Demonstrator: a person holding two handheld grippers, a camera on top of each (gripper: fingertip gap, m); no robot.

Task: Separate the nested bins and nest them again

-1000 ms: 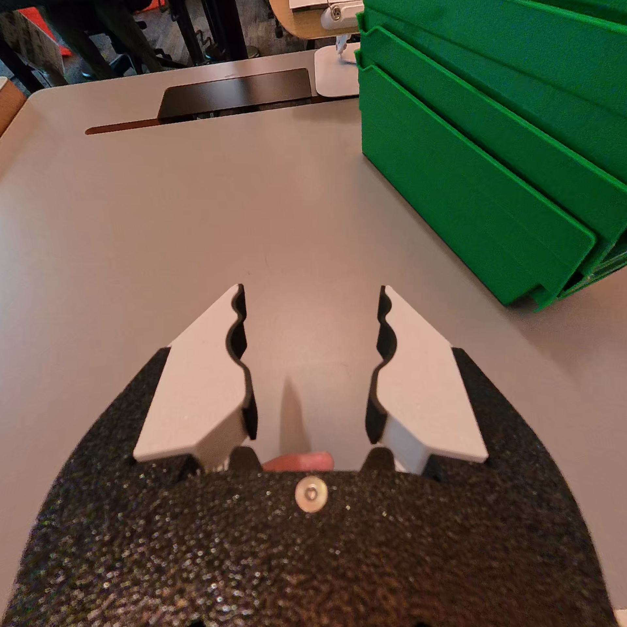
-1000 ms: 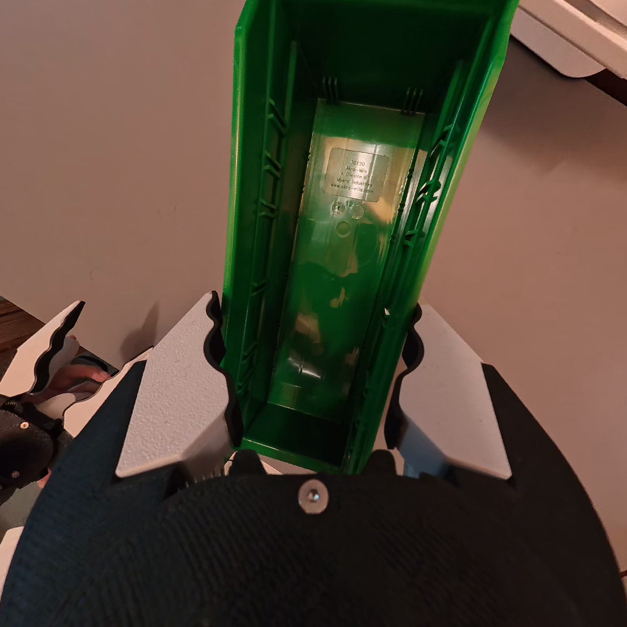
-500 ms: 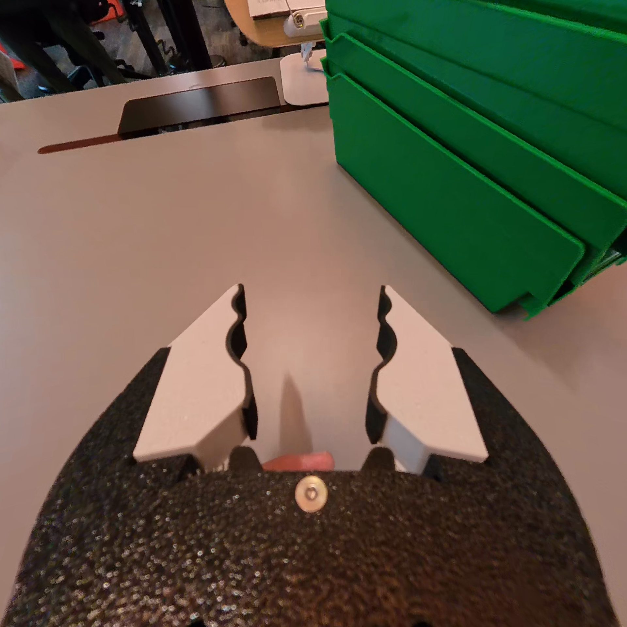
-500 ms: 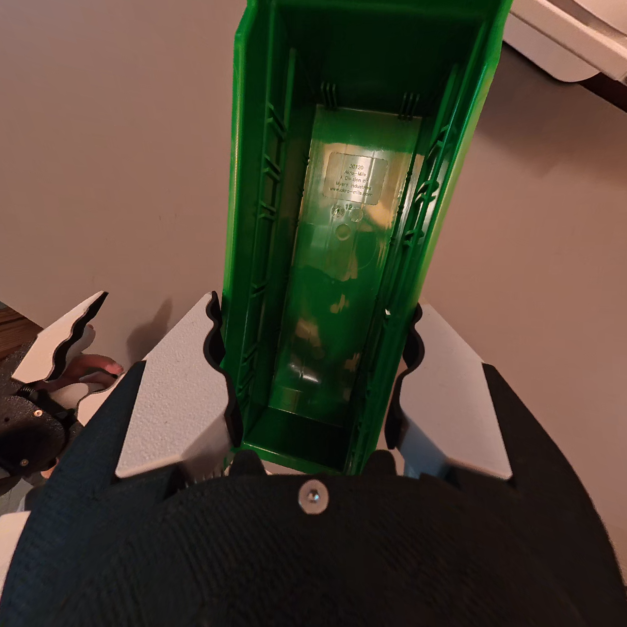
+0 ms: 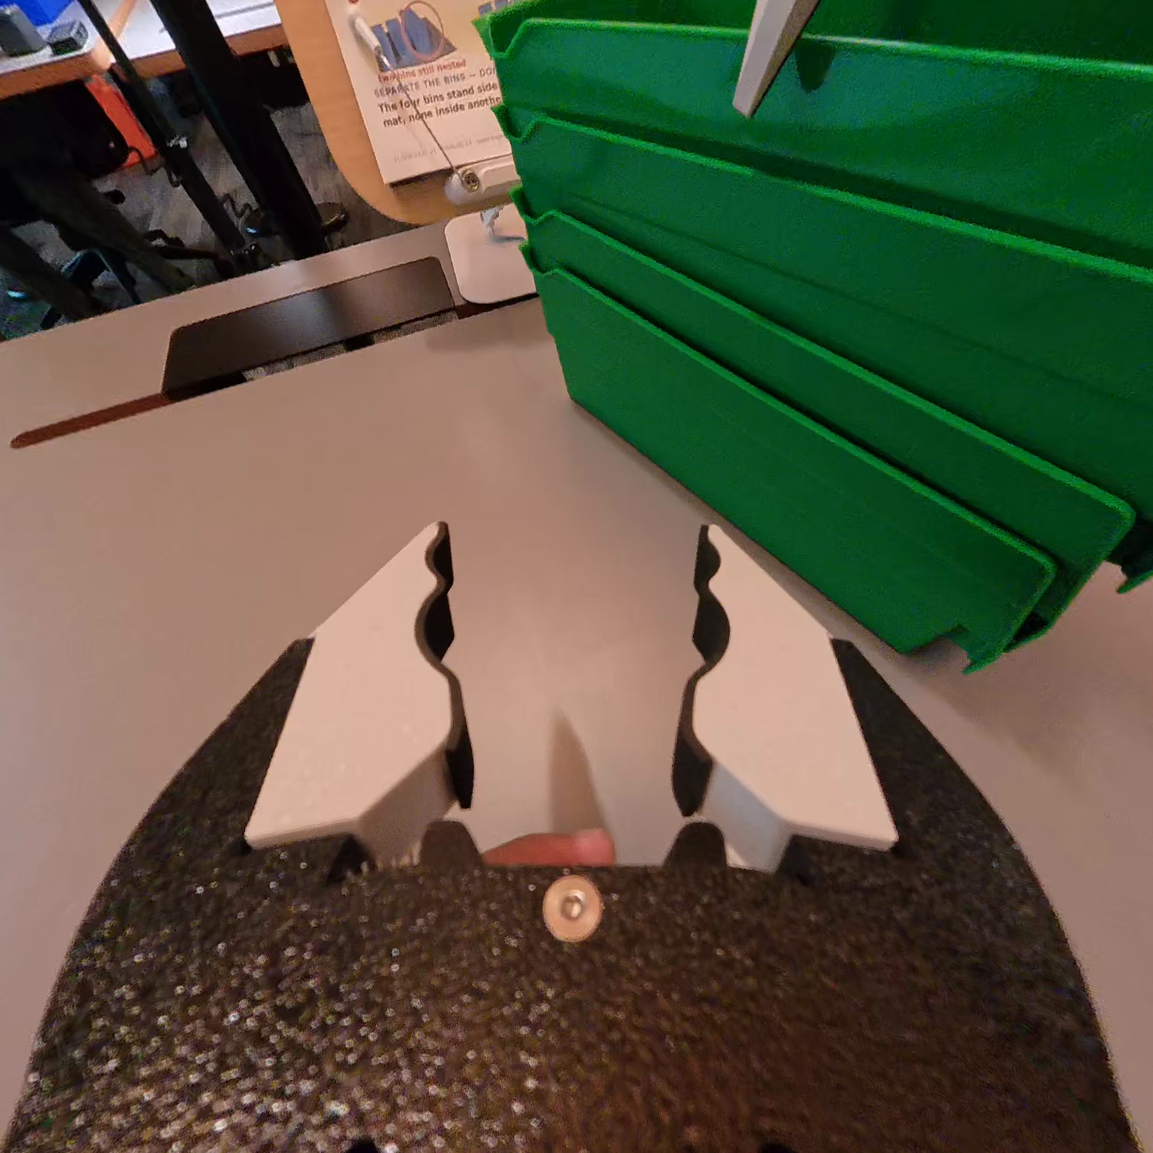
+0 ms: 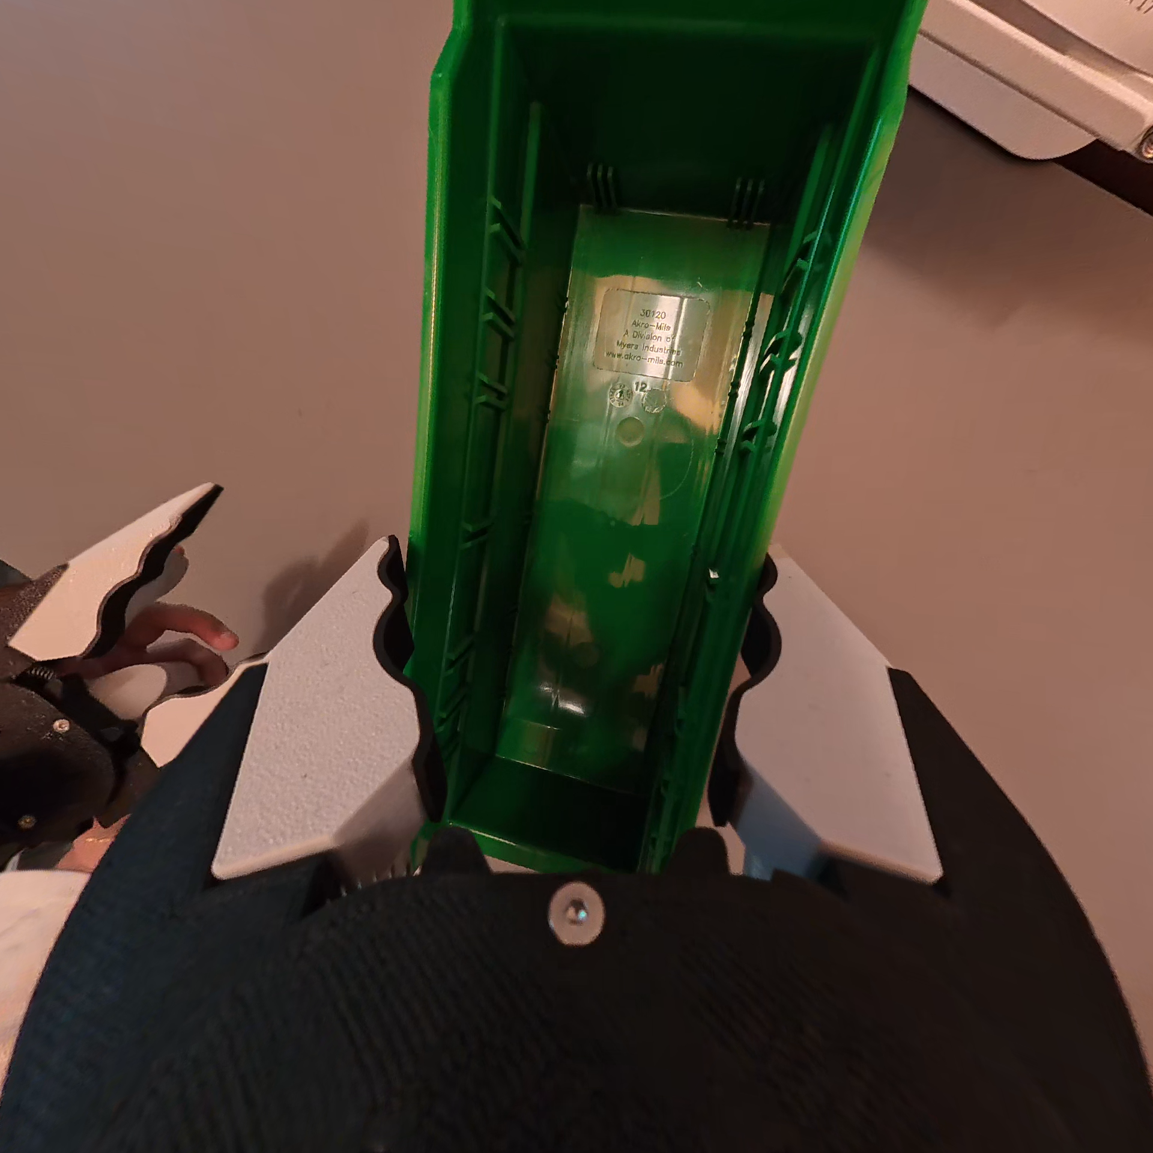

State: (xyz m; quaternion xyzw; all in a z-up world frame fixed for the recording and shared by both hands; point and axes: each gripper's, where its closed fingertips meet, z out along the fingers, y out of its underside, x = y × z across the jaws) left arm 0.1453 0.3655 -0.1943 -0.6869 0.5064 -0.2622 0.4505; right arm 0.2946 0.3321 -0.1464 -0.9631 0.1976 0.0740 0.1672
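Observation:
A stack of several nested green bins (image 5: 811, 437) stands on the grey table (image 5: 218, 530), at the right of the left wrist view. My left gripper (image 5: 571, 527) is open and empty above the table, left of the stack. In the right wrist view I look down into the top bin (image 6: 630, 468), which has a shiny floor. My right gripper (image 6: 580, 552) is shut on this bin, with its jaws against the two outer side walls at the near end. One right fingertip (image 5: 767, 56) shows at the top bin's wall. The left gripper (image 6: 125, 599) shows at the left.
A dark cable slot (image 5: 299, 324) runs across the table's far side. A white stand base (image 5: 486, 262) and a printed sheet on a wooden board (image 5: 430, 93) sit behind the stack. A white device (image 6: 1029, 81) lies at the top right.
My left gripper has moved closer to the stack and tilted up, so more of the background shows. My right gripper stays shut on the top bin, nearly still.

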